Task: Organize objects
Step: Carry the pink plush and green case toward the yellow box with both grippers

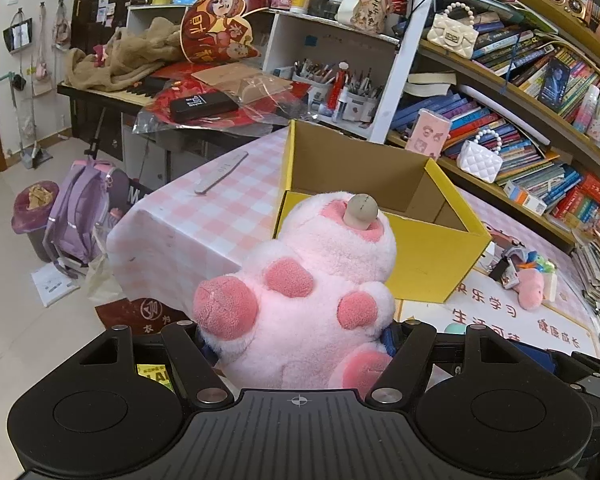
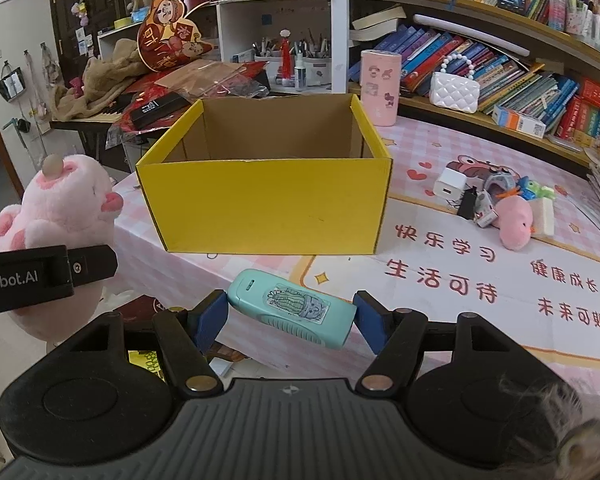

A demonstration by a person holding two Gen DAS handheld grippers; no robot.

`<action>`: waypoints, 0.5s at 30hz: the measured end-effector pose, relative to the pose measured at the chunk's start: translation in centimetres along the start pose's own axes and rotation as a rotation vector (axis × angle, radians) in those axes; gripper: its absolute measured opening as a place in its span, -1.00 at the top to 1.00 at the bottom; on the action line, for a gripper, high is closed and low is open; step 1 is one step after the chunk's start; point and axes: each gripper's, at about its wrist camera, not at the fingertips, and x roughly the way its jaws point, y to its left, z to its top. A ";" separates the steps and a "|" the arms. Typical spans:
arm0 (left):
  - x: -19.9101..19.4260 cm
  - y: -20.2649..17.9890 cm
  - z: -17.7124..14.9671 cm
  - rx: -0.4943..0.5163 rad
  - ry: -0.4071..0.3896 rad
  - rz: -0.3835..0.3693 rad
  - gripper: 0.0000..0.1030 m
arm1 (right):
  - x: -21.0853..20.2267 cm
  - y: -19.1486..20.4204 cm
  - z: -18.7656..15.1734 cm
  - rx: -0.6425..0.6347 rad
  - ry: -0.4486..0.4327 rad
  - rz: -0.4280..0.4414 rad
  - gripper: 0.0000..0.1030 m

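Note:
A pink plush bear [image 1: 300,292] fills the space between my left gripper's fingers, and the left gripper [image 1: 300,340] is shut on it, holding it just before the near corner of the open yellow box [image 1: 432,256]. In the right wrist view the same plush bear [image 2: 55,216] hangs at the far left in the left gripper [image 2: 39,276]. My right gripper [image 2: 289,312] is shut on a mint-green device with a cactus sticker [image 2: 291,306], its blue pads pressing both ends, in front of the yellow box [image 2: 267,200]. The box looks empty inside.
The pink checked table [image 2: 480,292] holds a small heap on the right: a pink soft toy [image 2: 514,222], a white charger [image 2: 450,184] and small items. A pink bottle [image 2: 380,88] stands behind the box. Bookshelves [image 2: 520,60] line the right; a purple backpack [image 1: 83,216] lies on the floor.

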 end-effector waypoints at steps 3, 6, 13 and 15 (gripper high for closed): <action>0.3 0.0 0.2 0.000 0.000 0.007 -0.34 | 0.7 0.0 0.4 -0.005 0.007 0.009 -0.30; 0.3 -0.1 0.4 0.009 -0.020 0.015 -0.34 | 1.3 0.1 0.9 -0.016 0.004 0.021 -0.30; 0.9 -1.3 2.7 0.044 -0.088 0.018 -0.34 | 2.2 -0.2 3.7 -0.054 -0.071 0.031 -0.30; 1.2 -1.7 3.9 0.051 -0.117 0.009 -0.34 | 2.3 -0.5 5.0 -0.060 -0.109 0.033 -0.30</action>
